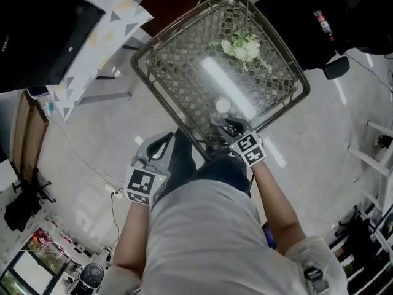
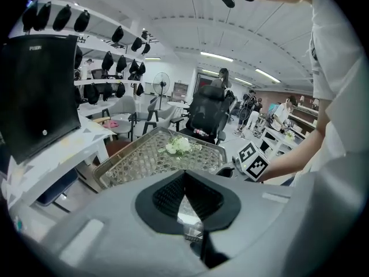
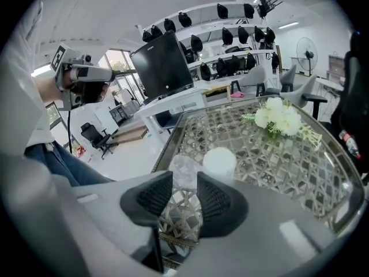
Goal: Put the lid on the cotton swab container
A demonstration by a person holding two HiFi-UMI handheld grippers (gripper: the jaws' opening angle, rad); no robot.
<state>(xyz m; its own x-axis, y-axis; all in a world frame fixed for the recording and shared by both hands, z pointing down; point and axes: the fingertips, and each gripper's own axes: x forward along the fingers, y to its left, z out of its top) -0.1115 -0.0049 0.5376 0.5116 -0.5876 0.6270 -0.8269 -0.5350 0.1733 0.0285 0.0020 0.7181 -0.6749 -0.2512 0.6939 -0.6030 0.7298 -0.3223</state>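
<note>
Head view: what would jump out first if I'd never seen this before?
Probably the big glass-topped table with its criss-cross lattice, filling the middle of the picture. A bunch of white flowers sits toward its far side, and at the near edge the right gripper, jaws apart, points at a small white round thing.

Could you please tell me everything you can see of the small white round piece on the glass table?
It looks like a short matte white cylinder, perhaps plastic, standing upright on the glass-topped lattice table near its edge. A clear faceted round piece sits close beside it; whether they touch is unclear. The right gripper, jaws apart and empty, hovers just short of it.
</note>
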